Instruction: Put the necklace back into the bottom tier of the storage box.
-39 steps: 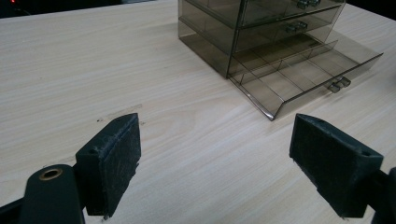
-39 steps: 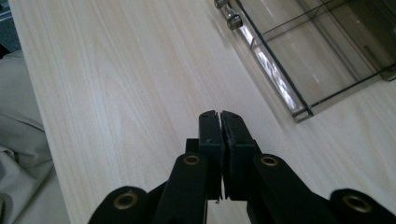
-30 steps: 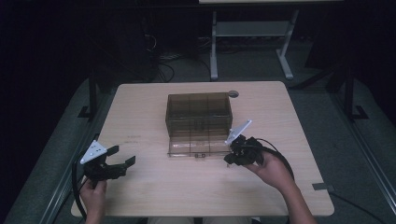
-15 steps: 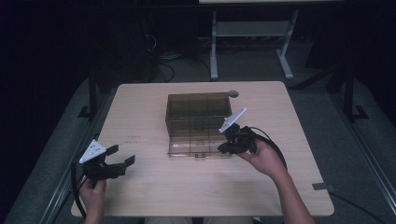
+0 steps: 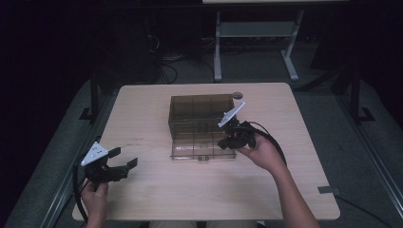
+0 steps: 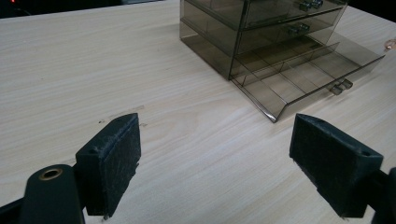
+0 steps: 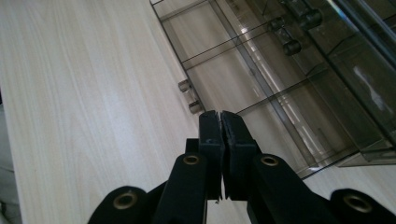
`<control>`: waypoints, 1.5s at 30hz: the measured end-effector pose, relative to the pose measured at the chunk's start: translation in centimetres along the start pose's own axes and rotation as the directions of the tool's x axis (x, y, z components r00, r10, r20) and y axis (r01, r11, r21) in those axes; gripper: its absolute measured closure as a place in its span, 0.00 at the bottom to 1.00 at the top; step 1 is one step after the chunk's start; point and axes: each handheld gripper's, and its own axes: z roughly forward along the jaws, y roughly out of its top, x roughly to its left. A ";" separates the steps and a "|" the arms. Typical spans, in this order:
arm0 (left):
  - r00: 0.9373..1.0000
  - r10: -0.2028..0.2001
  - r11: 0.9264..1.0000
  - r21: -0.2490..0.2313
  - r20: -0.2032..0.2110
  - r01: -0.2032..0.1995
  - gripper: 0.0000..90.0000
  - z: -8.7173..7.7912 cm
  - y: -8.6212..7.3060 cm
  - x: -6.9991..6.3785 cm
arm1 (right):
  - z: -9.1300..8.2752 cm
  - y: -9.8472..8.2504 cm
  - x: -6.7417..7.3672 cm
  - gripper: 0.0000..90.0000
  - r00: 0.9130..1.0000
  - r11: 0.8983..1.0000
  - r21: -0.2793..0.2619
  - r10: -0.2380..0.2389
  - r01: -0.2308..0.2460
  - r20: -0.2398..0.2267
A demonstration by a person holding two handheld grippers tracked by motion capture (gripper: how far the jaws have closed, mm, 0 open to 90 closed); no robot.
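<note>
The right gripper (image 5: 227, 142) has moved in from the table's right side over the last second and now hangs over the right end of the pulled-out bottom drawer (image 5: 202, 151), its jaws pressed together on nothing. That looks like a push to shut the drawer, or a poke into a compartment; I can't tell which. The cabinet (image 5: 199, 114) sits mid-table, toward the far edge, its drawer sticking out toward the near edge. The left gripper (image 5: 124, 158) has stayed by the near left corner, jaws wide apart and empty. There's plenty of bare table (image 5: 142, 104) left of the cabinet and along the near edge; the tight spot is the drawer's thin front wall and small knobs (image 7: 189, 97).
</note>
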 end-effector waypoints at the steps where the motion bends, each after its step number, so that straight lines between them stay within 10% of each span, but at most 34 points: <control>1: 1.000 -0.002 1.000 0.000 0.001 0.002 0.18 0.0 0.0 0.0 | 0.1 0.1 -0.1 0.97 1.000 1.000 -0.001 -0.001 0.001 0.004; 45: 1.000 -0.004 1.000 0.003 0.006 0.004 0.18 0.1 0.0 -0.1 | 3.3 -0.4 -3.8 0.96 0.995 0.995 0.034 0.098 -0.098 0.000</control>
